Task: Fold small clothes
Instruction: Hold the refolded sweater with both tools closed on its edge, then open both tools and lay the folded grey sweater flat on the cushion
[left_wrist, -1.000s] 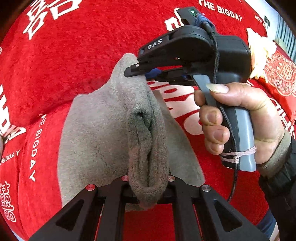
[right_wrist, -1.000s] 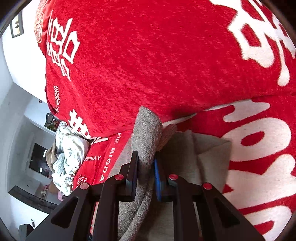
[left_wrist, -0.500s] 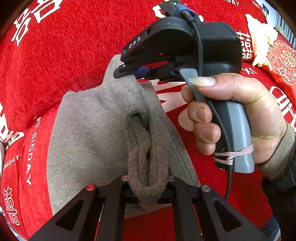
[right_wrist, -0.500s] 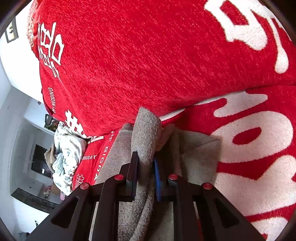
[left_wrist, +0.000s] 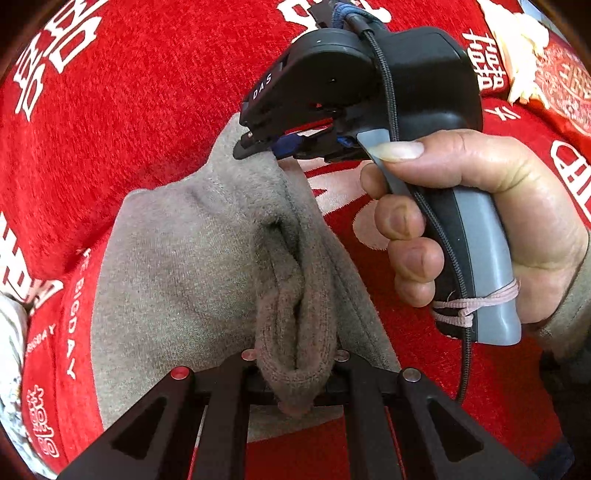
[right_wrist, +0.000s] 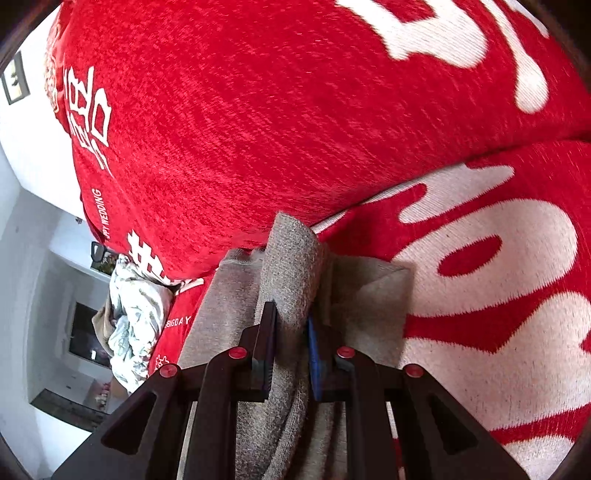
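A small grey knit garment (left_wrist: 177, 280) lies on a red sofa cover. My left gripper (left_wrist: 295, 373) is shut on its ribbed near edge, which bunches between the jaws. My right gripper (left_wrist: 266, 147), held in a hand, is shut on the far corner of the same garment and lifts it against the back cushion. In the right wrist view the right gripper (right_wrist: 291, 350) pinches a raised grey fold (right_wrist: 291, 266), with more of the garment lying flat beside it.
The red sofa seat (left_wrist: 406, 369) and back cushion (right_wrist: 295, 110) carry white lettering. A crumpled pale patterned cloth (right_wrist: 136, 321) lies at the sofa's left end. A cream fringed item (left_wrist: 517, 44) sits at the far right.
Both grippers have carried the held edge leftward across the garment, so more grey cloth lies folded beneath. Both stay shut on it.
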